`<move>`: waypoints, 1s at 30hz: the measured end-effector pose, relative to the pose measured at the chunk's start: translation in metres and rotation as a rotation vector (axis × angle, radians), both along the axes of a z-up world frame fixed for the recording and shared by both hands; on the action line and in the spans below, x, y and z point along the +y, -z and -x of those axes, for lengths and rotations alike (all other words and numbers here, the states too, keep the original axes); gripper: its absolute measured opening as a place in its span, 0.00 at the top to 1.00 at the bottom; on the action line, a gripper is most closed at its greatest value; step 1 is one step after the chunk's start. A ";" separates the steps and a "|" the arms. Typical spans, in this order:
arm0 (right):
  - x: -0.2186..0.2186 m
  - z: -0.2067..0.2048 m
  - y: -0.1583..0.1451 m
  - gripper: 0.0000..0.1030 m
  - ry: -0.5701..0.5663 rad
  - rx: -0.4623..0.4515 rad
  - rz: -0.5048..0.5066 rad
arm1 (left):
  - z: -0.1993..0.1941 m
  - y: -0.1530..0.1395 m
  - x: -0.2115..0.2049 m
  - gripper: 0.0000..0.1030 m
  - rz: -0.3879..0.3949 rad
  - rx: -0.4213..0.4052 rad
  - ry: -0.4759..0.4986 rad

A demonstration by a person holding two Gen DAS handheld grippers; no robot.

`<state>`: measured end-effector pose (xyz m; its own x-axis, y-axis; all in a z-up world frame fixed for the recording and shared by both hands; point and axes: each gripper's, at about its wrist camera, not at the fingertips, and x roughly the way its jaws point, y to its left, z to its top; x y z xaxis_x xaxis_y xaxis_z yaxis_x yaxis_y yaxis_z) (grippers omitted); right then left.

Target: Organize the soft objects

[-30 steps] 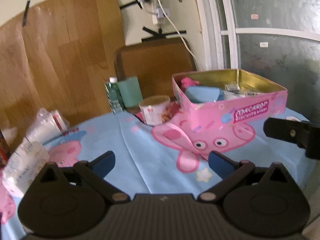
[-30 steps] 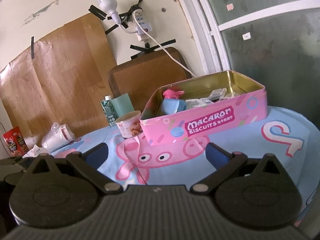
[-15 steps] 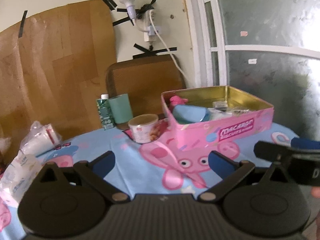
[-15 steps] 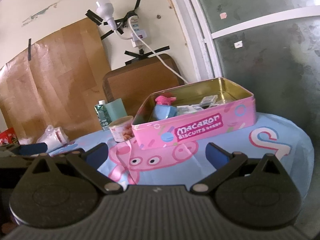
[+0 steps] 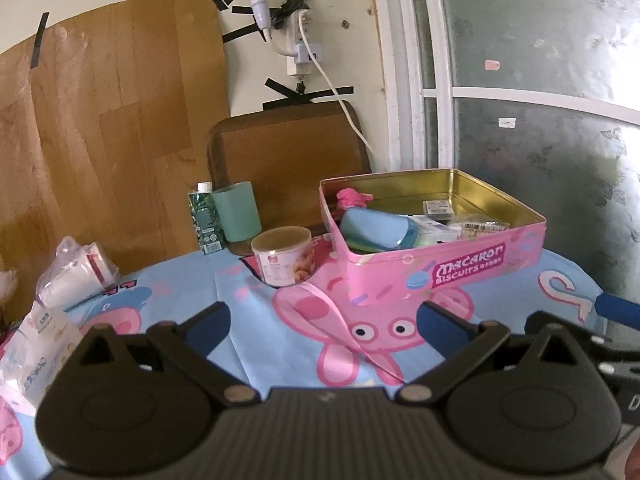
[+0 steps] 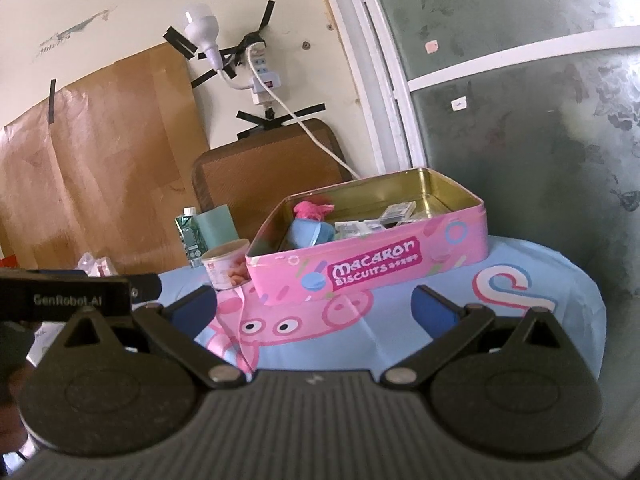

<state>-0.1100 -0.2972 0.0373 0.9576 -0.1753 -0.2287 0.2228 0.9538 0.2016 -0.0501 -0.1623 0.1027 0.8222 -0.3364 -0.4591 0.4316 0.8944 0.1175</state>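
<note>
Both the left tongs [image 5: 322,322] and right tongs [image 6: 314,308] are hanging spread wide and empty over the surface [image 5: 248,300]. The tin [image 5: 444,268] is sitting open-topped ahead, likely for collecting; soft packets [image 5: 74,276] are lying far left.

Soft daylight enters through the frosted window [image 5: 540,80] at the right of both frames. Fisheye bending curves the edges, corners darken, and detail is mildly soft.
</note>
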 end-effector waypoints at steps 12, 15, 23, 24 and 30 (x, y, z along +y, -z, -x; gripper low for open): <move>0.001 -0.012 0.007 0.00 -0.008 0.023 0.009 | -0.016 0.015 -0.003 0.00 -0.042 0.061 -0.004; 0.000 -0.014 0.007 0.00 -0.008 0.015 0.017 | -0.019 0.019 -0.006 0.00 -0.059 0.068 -0.005; -0.007 -0.018 0.009 0.00 -0.009 -0.002 0.007 | -0.031 0.025 -0.015 0.00 -0.087 0.092 -0.017; -0.008 -0.019 0.009 0.00 -0.008 -0.004 0.004 | -0.033 0.027 -0.016 0.00 -0.093 0.096 -0.017; -0.017 -0.021 0.014 0.00 0.011 -0.015 -0.025 | -0.038 0.036 -0.028 0.00 -0.127 0.117 -0.010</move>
<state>-0.0889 -0.3142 0.0232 0.9592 -0.1799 -0.2183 0.2295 0.9461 0.2284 -0.0122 -0.1904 0.0671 0.7639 -0.2616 -0.5899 0.4398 0.8801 0.1792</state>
